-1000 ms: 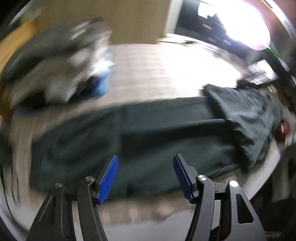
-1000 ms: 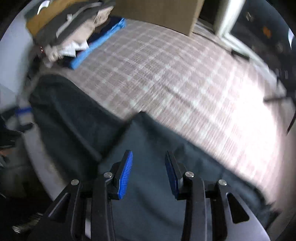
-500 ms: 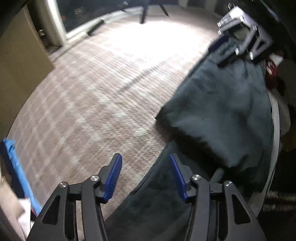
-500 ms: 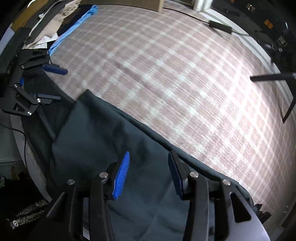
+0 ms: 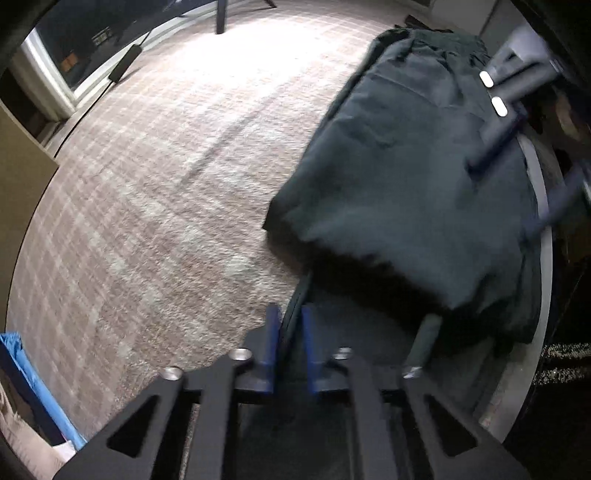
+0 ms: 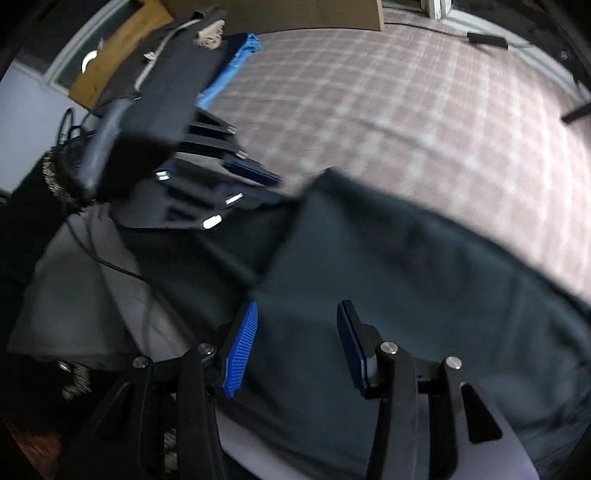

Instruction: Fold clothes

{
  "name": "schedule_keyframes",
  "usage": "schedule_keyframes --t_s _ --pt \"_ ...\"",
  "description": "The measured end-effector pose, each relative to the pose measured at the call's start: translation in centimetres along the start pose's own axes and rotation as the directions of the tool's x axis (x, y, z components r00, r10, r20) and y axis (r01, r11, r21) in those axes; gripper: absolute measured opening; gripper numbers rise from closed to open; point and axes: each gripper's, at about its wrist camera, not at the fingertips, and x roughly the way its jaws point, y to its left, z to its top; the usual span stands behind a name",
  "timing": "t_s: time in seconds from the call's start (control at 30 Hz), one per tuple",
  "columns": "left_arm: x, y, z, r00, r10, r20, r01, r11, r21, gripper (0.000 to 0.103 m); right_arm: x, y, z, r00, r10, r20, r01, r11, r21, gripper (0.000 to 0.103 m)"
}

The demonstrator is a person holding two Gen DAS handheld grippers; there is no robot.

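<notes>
A dark green garment [image 5: 406,177] lies along the near edge of a plaid-covered bed [image 5: 155,192], its far part folded over onto itself. My left gripper [image 5: 290,339] is shut on the edge of the lower layer, a thin fold of cloth pinched between the blue pads. In the right wrist view the same garment [image 6: 388,280] spreads under my right gripper [image 6: 295,343], whose jaws are opening above the cloth with nothing pressed between them. The left gripper [image 6: 255,177] shows there at the garment's left corner. The right gripper [image 5: 517,122] appears blurred at the left wrist view's right edge.
A pile of clothes [image 6: 177,66] and a blue item [image 6: 236,62] lie at the far left of the bed. A brown board [image 6: 280,14] stands beyond the bed. A cable [image 6: 110,258] runs over the bed's pale side. A dark bar [image 5: 123,66] lies at the bed's far edge.
The left gripper swung over to the garment's edge and closed on it. The right gripper shifted along the cloth, its fingers spreading a little.
</notes>
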Motion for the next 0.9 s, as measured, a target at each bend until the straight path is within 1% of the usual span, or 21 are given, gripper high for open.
schedule_keyframes --t_s 0.03,0.07,0.13,0.2,0.3,0.33,0.4,0.5,0.6,0.7,0.77,0.8,0.83,0.87,0.9 --pt "0.2 -0.3 0.3 1.000 0.006 0.002 -0.006 1.000 0.013 0.005 0.8 1.1 -0.5 1.000 0.017 0.006 -0.017 1.000 0.015 0.047" --pt "0.4 -0.6 0.5 1.000 0.009 0.003 -0.009 1.000 0.021 0.002 1.8 2.4 -0.4 0.999 0.032 0.011 -0.033 0.999 0.031 0.048" --pt "0.7 -1.2 0.8 1.000 0.017 0.006 -0.017 0.999 0.036 0.002 3.1 3.5 -1.7 0.996 0.084 0.004 -0.084 0.994 0.063 0.048" --pt "0.9 -1.7 1.1 0.999 0.030 0.009 -0.031 0.998 0.052 0.001 4.5 4.5 -2.8 0.995 0.097 -0.004 -0.097 0.993 0.074 0.048" --pt "1.0 -1.7 1.7 0.999 0.052 0.014 -0.052 0.998 0.041 0.001 6.6 6.6 -4.0 0.998 0.062 0.000 -0.062 0.998 0.026 0.048" --pt "1.0 -1.5 1.9 0.998 0.057 0.017 -0.058 0.998 0.026 0.001 7.3 7.4 -4.4 0.999 0.042 0.006 -0.042 0.999 -0.004 0.048" --pt "0.6 -0.7 2.4 0.997 0.065 0.034 -0.064 0.998 -0.014 0.001 8.3 7.9 -4.8 1.000 -0.004 -0.005 0.004 1.000 -0.018 0.048" --pt "0.5 -0.1 3.2 0.994 0.092 0.050 -0.090 0.995 -0.037 0.001 8.0 8.2 -5.3 1.000 -0.019 0.012 0.019 1.000 -0.012 0.049" --pt "1.8 0.1 4.0 0.994 0.104 0.031 -0.103 0.994 -0.036 0.001 8.0 8.4 -5.6 1.000 -0.021 0.009 0.022 1.000 -0.012 0.049" --pt "3.2 -1.0 5.3 0.993 0.115 0.033 -0.114 0.993 -0.024 0.002 8.1 8.9 -6.0 0.999 -0.030 -0.036 0.029 0.999 -0.024 0.049" --pt "3.5 -0.8 5.6 0.993 0.111 0.033 -0.109 0.993 -0.038 0.005 8.0 8.6 -5.9 0.997 -0.012 -0.077 0.011 1.000 -0.007 0.049" --pt "3.2 0.3 5.4 0.993 0.116 0.034 -0.114 0.992 -0.049 0.005 7.3 8.3 -5.8 0.996 0.001 -0.085 -0.001 1.000 -0.003 0.049" --pt "2.8 1.6 5.1 0.990 0.135 0.038 -0.132 0.989 -0.064 0.005 5.8 7.7 -5.6 0.998 0.000 -0.064 -0.001 1.000 -0.008 0.049" --pt "2.6 2.0 5.2 0.986 0.161 0.042 -0.157 0.984 -0.081 0.005 4.2 7.0 -5.2 0.999 -0.017 -0.029 0.017 1.000 -0.009 0.049" --pt "2.3 2.6 5.1 0.983 0.177 0.045 -0.171 0.980 -0.105 0.005 2.2 5.4 -4.7 0.999 -0.053 0.006 0.053 0.999 0.004 0.049"
